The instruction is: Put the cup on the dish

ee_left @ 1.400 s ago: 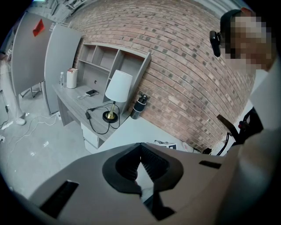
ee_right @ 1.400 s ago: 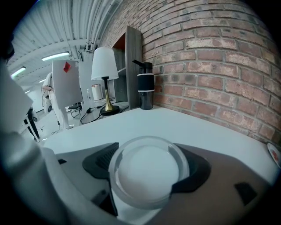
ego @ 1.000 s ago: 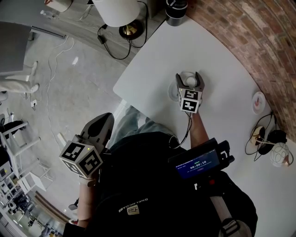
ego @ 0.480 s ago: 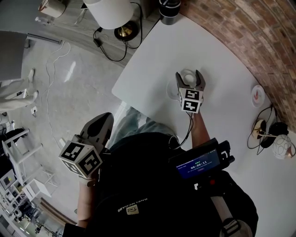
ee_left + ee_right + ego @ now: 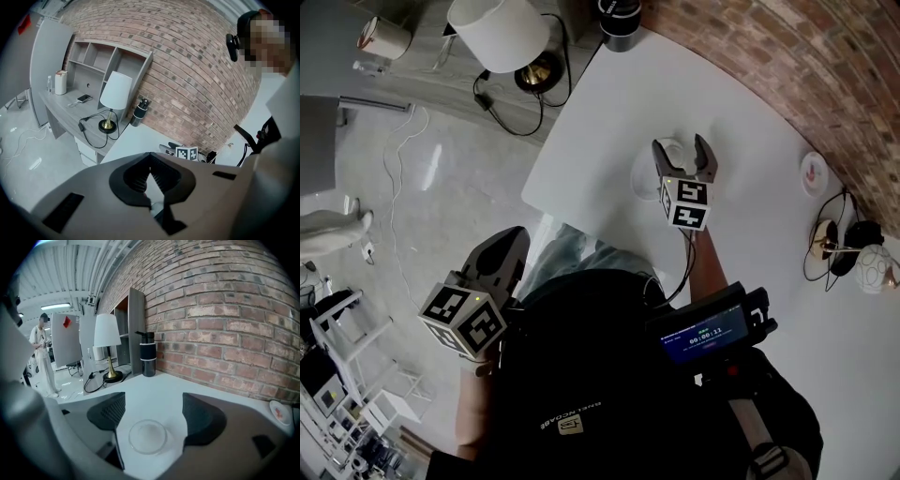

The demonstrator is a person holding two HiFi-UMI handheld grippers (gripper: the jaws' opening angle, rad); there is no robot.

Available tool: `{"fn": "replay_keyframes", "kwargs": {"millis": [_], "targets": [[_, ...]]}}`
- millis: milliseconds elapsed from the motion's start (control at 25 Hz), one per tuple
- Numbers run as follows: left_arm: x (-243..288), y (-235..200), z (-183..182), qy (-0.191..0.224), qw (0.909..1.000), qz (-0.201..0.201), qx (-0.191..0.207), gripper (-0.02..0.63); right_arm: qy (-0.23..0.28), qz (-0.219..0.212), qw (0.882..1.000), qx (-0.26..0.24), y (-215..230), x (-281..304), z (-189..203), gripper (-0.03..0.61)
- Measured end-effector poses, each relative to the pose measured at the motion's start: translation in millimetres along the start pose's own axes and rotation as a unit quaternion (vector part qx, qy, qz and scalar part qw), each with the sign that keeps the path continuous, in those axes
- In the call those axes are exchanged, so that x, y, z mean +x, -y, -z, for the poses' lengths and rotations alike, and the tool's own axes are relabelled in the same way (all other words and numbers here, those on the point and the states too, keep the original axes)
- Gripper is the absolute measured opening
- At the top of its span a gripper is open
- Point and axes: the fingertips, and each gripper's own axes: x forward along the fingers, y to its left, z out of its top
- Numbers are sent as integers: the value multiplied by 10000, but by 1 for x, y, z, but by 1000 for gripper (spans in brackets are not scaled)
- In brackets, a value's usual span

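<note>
Cup (image 5: 147,437) between parted right tool (image 5: 153,414)

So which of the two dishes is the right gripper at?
The plain white dish, directly at the open right gripper. The other dish, smaller and with pink marks, lies apart from it by the brick wall.

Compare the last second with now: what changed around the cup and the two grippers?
The right gripper spread its jaws a little wider; they now stand open either side of the cup, apparently letting it go on the dish. The left gripper stayed shut, off the table edge.
</note>
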Motion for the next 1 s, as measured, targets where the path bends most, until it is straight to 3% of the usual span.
{"fn": "replay_keyframes", "kwargs": {"millis": [160,480,760,880,1000], "targets": [[6,0,-8,-41,9997,217,120,6,116,107,9997,172,5,-13,-20,365],[23,2,-27,-111,9970,674,363,6,248,-132,9966,778,-2,-47,-62,364],[39,18,-40,-188,9910,1175,613,6,590,-8,9949,820,-3,-86,-98,362],[45,25,-43,-241,9876,1371,721,6,765,118,9933,863,0,-104,-111,310],[51,32,-46,-293,9844,1540,802,6,919,237,9916,878,3,-122,-122,298]]}}
